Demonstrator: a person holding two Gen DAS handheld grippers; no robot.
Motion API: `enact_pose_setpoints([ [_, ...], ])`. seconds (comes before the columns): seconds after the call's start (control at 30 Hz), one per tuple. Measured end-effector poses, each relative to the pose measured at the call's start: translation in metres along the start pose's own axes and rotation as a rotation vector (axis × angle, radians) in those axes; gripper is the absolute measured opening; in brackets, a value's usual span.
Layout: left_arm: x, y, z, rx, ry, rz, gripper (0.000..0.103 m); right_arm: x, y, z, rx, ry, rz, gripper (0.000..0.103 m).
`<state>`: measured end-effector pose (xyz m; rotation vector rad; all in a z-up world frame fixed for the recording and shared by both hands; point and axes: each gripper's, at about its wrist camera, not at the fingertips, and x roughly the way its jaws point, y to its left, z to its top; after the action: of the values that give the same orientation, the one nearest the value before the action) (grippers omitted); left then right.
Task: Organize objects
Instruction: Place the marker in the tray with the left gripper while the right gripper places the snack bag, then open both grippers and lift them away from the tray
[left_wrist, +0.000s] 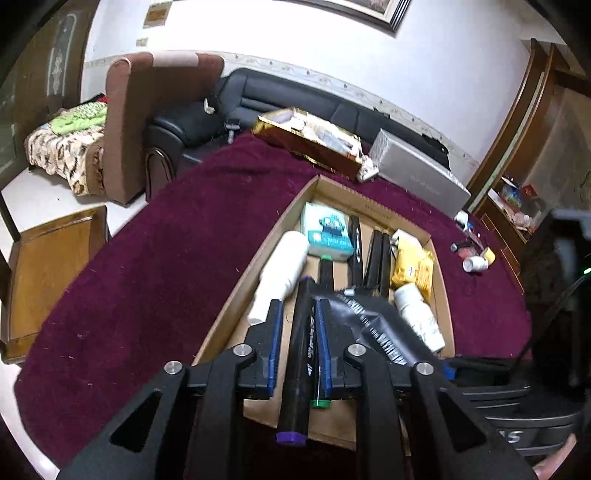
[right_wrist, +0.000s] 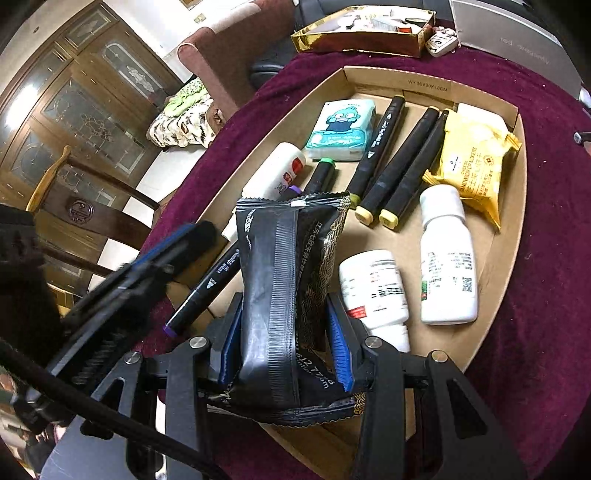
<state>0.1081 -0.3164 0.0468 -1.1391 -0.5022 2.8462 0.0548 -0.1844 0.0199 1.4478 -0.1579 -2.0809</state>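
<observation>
A shallow cardboard tray (left_wrist: 255, 266) lies on the dark red tablecloth. My left gripper (left_wrist: 298, 302) hovers over the tray's near left corner with a black marker with purple caps (left_wrist: 301, 354) between its blue pads. A thin gap shows beside the left pad, so the jaws stand slightly open. In the right wrist view that marker (right_wrist: 210, 280) rests slanted across the tray's left rim, with the blurred left gripper (right_wrist: 177, 243) above it. My right gripper (right_wrist: 285, 299) is shut on a black snack packet (right_wrist: 280, 258), held upright above the tray's (right_wrist: 491, 332) near end.
The tray holds a tissue pack (right_wrist: 341, 129), several black markers (right_wrist: 402, 162), a yellow cracker packet (right_wrist: 476, 162) and three white bottles (right_wrist: 448, 258). A gold box (right_wrist: 362, 33) and a grey box (right_wrist: 517, 40) stand behind it. Small bottles (left_wrist: 476, 258) lie on the cloth at right.
</observation>
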Motion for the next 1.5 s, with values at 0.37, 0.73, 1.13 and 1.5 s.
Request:
enact_pose_setpoints([
  [0.37, -0.035, -0.007, 0.01, 0.051, -0.137, 0.161, 0.051, 0.009, 0.008, -0.003, -0.021, 0.009, -0.041, 0.041],
  [0.73, -0.043, -0.013, 0.009, 0.079, -0.165, 0.223, 0.058, 0.002, 0.011, -0.009, -0.034, -0.014, -0.062, 0.048],
  [1.13, -0.055, -0.039, 0.006, 0.138, -0.167, 0.23, 0.059, -0.034, -0.005, -0.013, 0.0, -0.088, -0.042, 0.051],
  [1.5, -0.066, -0.098, 0.015, 0.19, -0.119, 0.036, 0.059, -0.162, -0.093, -0.001, 0.096, -0.303, -0.216, 0.051],
])
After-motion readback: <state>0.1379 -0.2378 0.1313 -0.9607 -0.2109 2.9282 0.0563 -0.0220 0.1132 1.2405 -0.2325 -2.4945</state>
